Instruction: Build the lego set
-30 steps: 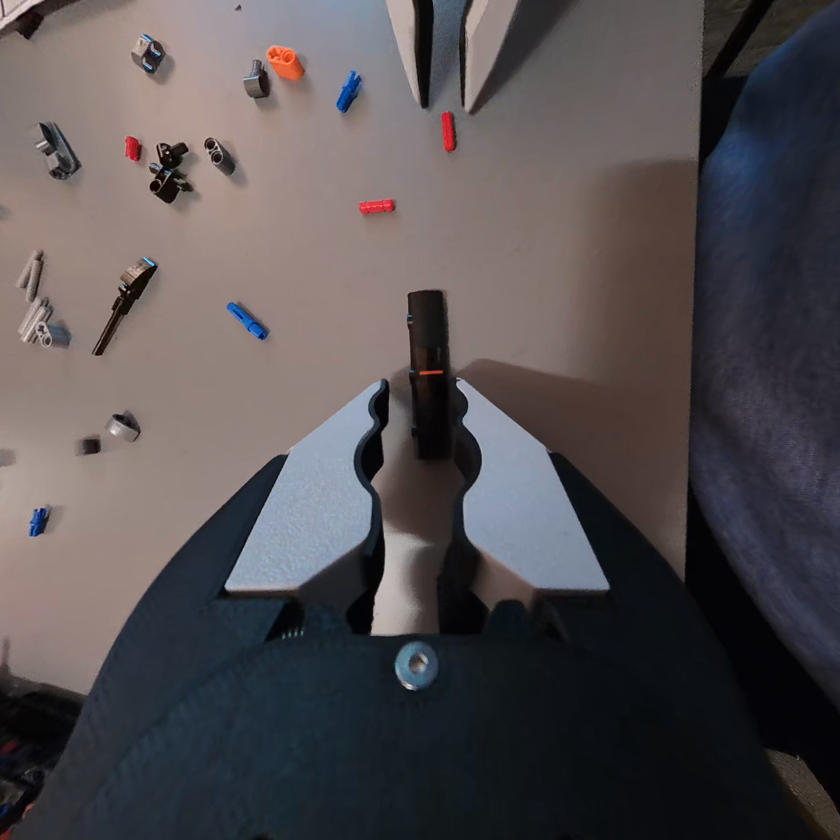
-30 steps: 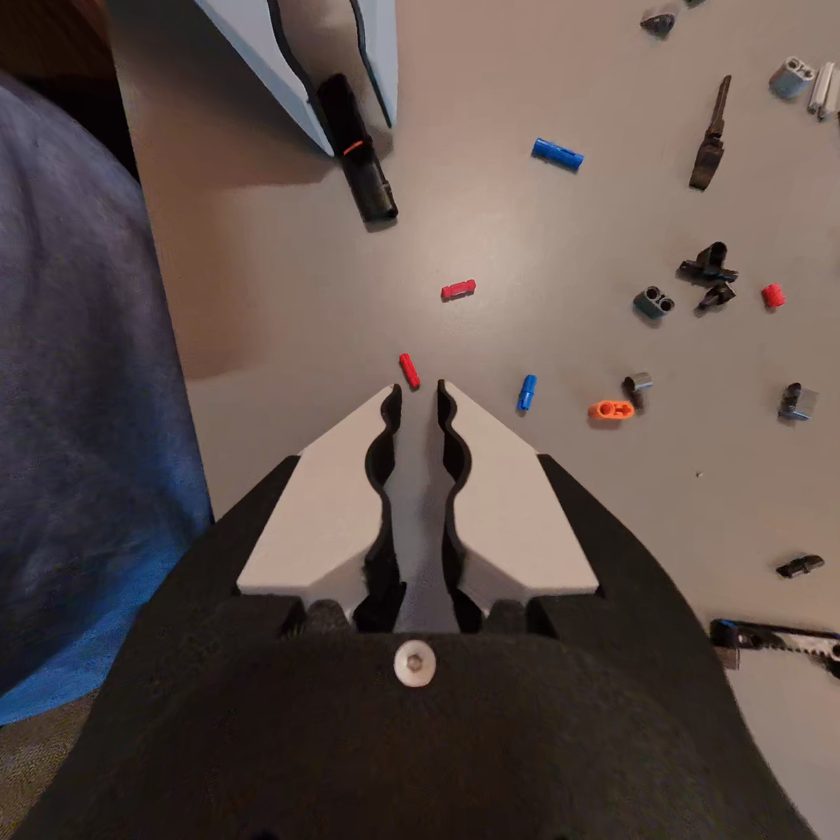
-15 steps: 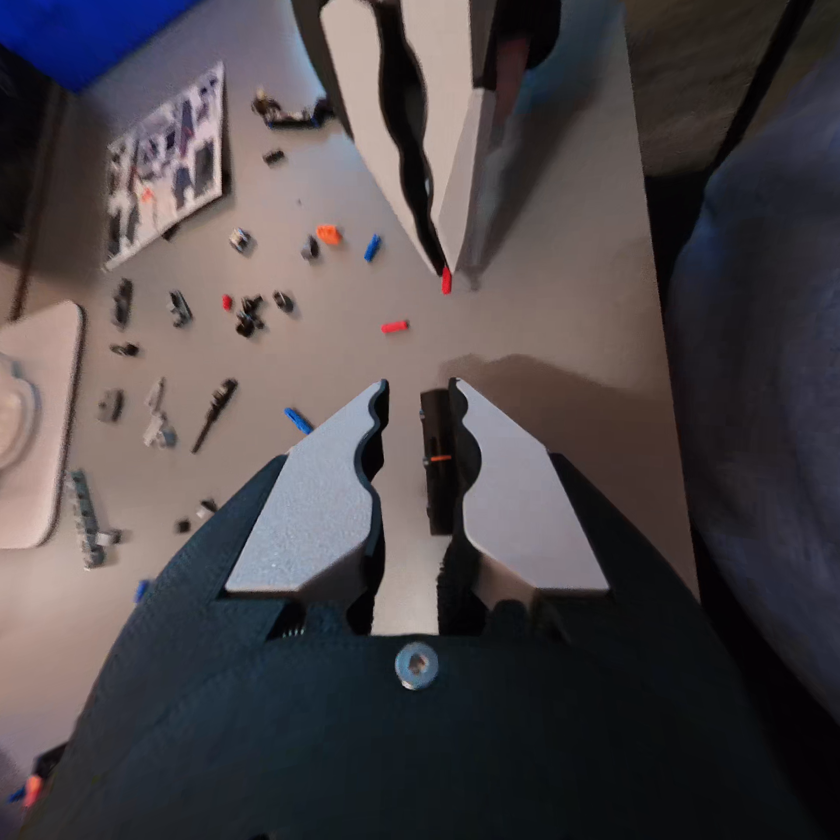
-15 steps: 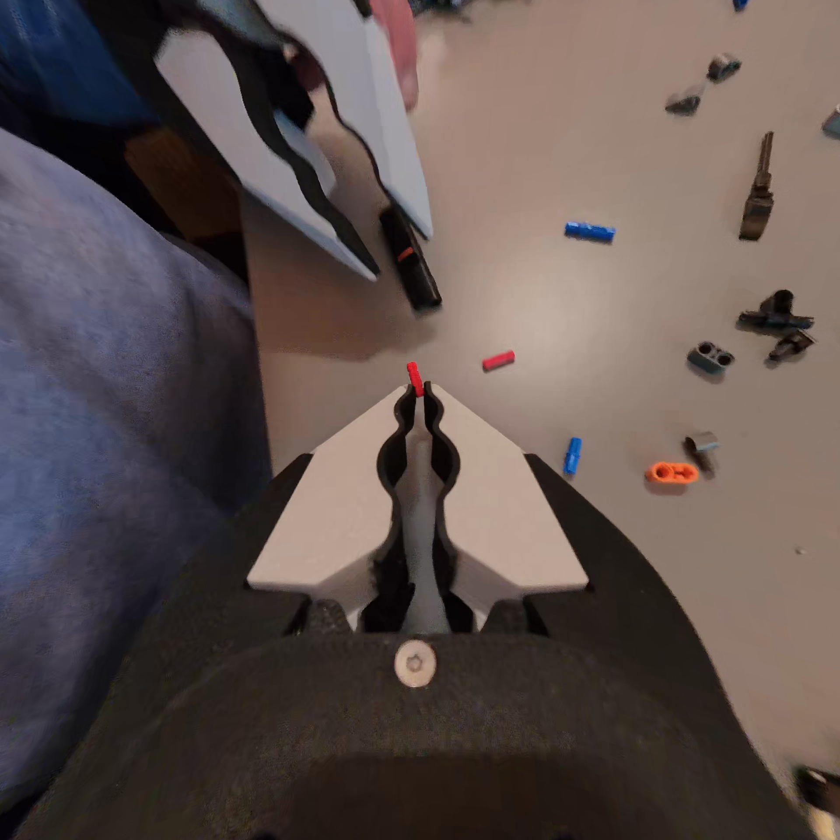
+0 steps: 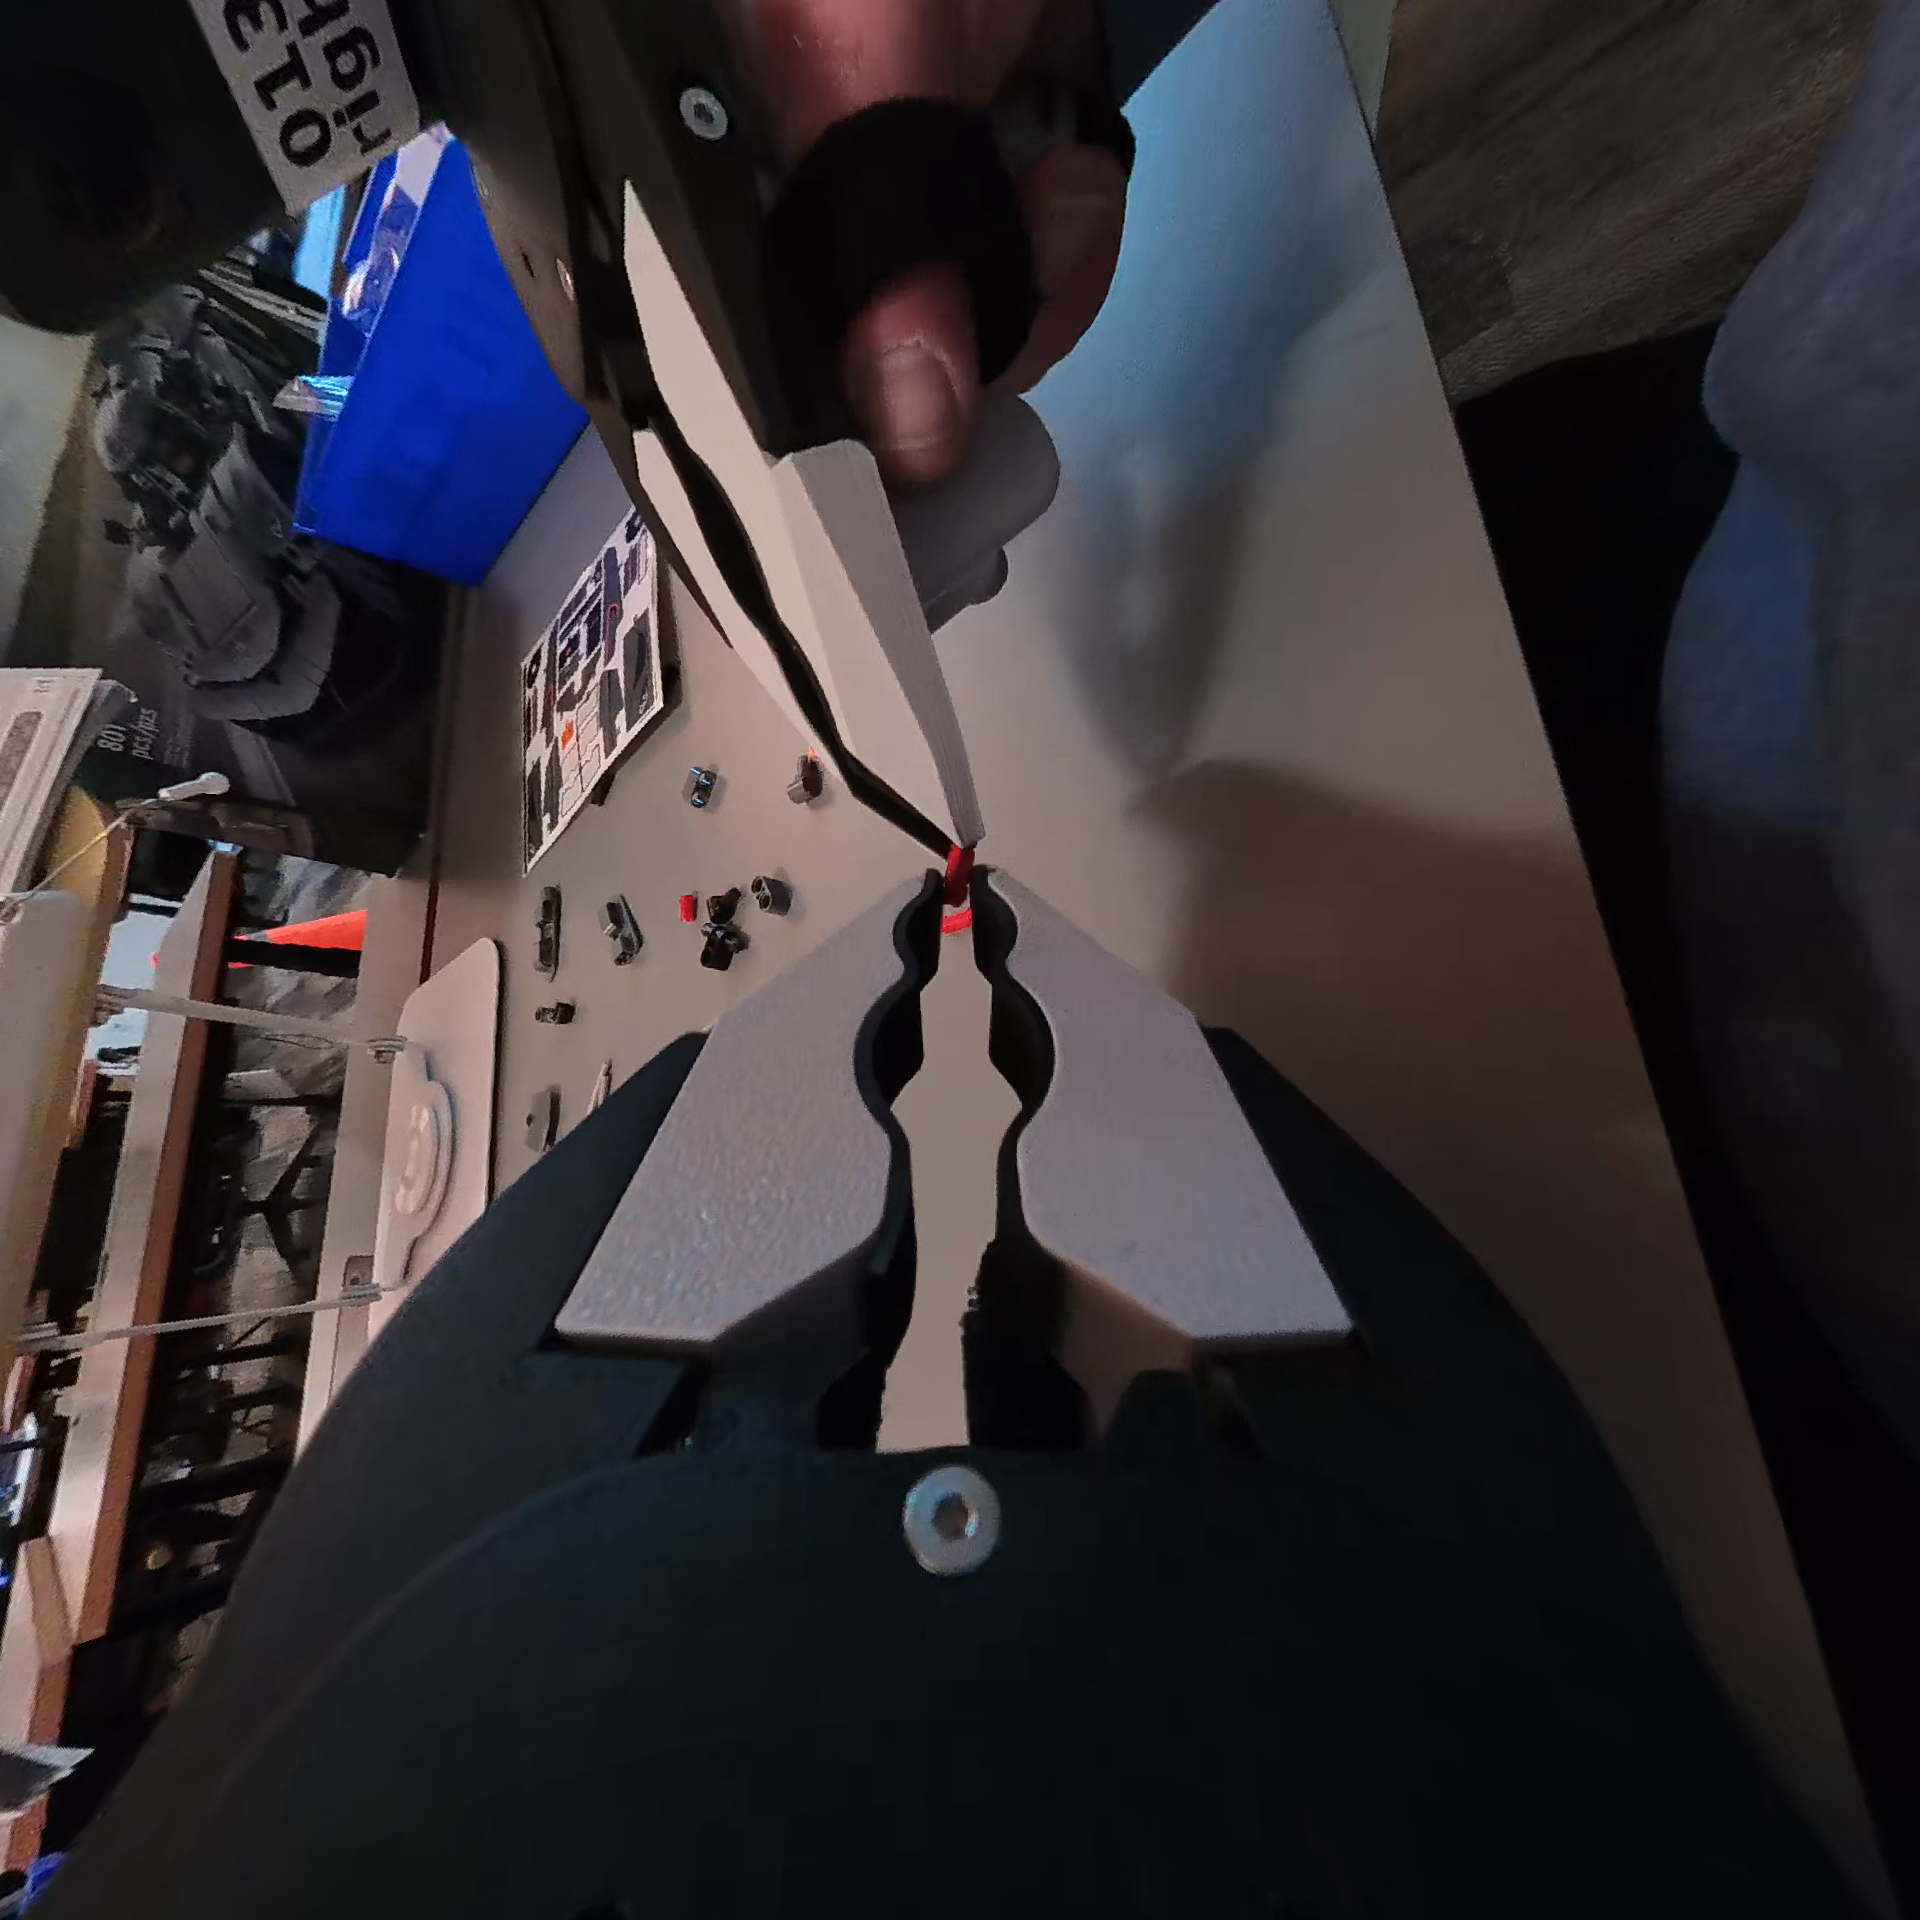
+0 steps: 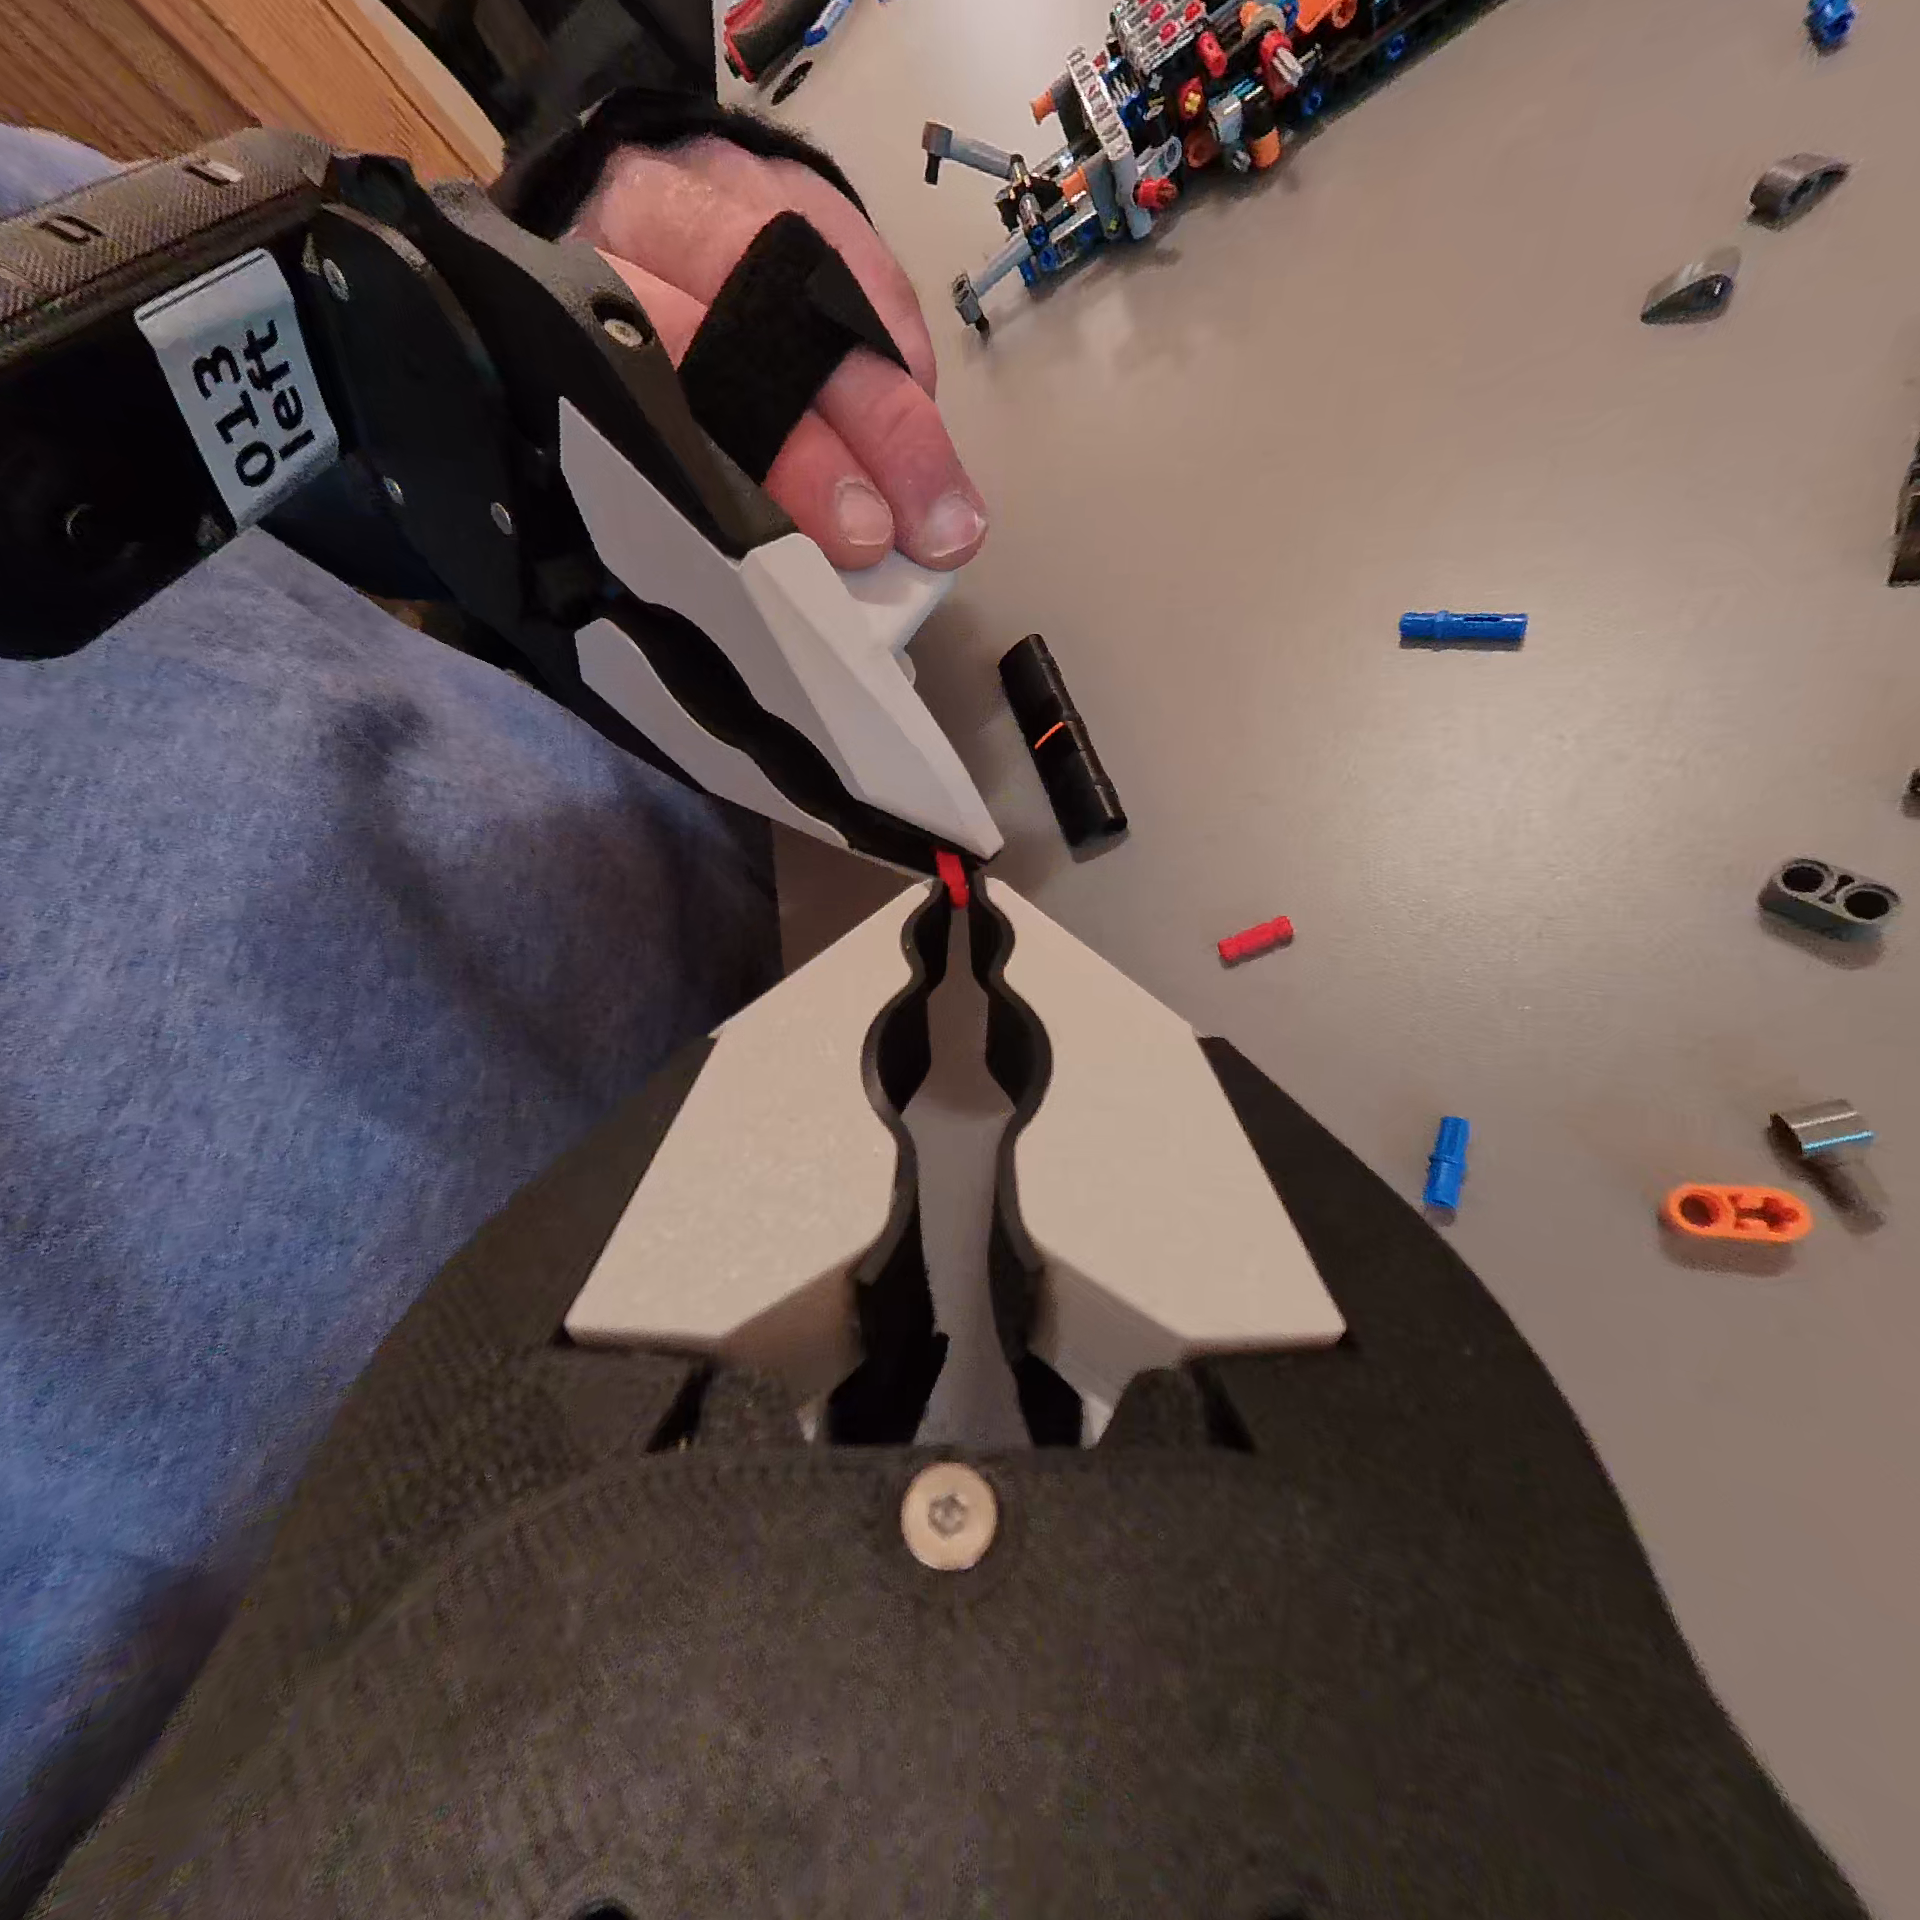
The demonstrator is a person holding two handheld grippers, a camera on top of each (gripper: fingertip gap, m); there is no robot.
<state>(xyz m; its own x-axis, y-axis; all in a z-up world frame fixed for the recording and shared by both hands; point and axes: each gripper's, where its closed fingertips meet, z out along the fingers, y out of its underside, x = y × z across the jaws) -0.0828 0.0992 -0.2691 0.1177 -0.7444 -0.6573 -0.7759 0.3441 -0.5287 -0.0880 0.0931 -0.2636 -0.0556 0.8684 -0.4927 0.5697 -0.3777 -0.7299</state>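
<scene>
A small red pin (image 5: 959, 862) is held in the air between the two grippers, which meet tip to tip above the grey table (image 5: 1299, 935). My right gripper (image 6: 954, 891) is shut on one end of the red pin (image 6: 949, 875). My left gripper (image 5: 957, 891) is closed around the other end, and in the right wrist view its tips (image 6: 961, 850) pinch the pin from above. The black cylindrical piece (image 6: 1060, 743) with an orange mark lies loose on the table just beyond the left gripper.
A second red pin (image 6: 1255, 937), two blue pins (image 6: 1463, 627) (image 6: 1445, 1162), an orange connector (image 6: 1735, 1212) and grey connectors (image 6: 1834, 899) lie scattered. A partly built model (image 6: 1132, 114) stands at the back. A printed sheet (image 5: 592, 686) and a blue bin (image 5: 436, 395) are beyond. A blue-clothed lap (image 6: 260, 935) borders the table edge. My two grippers' fingertips are within a few centimetres of each other. My left gripper's tips are some 7 cm from the black cylindrical piece (image 6: 1060, 743).
My right gripper closed on the red pin and lifted it. My left gripper let go of the black piece, rose, and closed its tips onto the same pin.
</scene>
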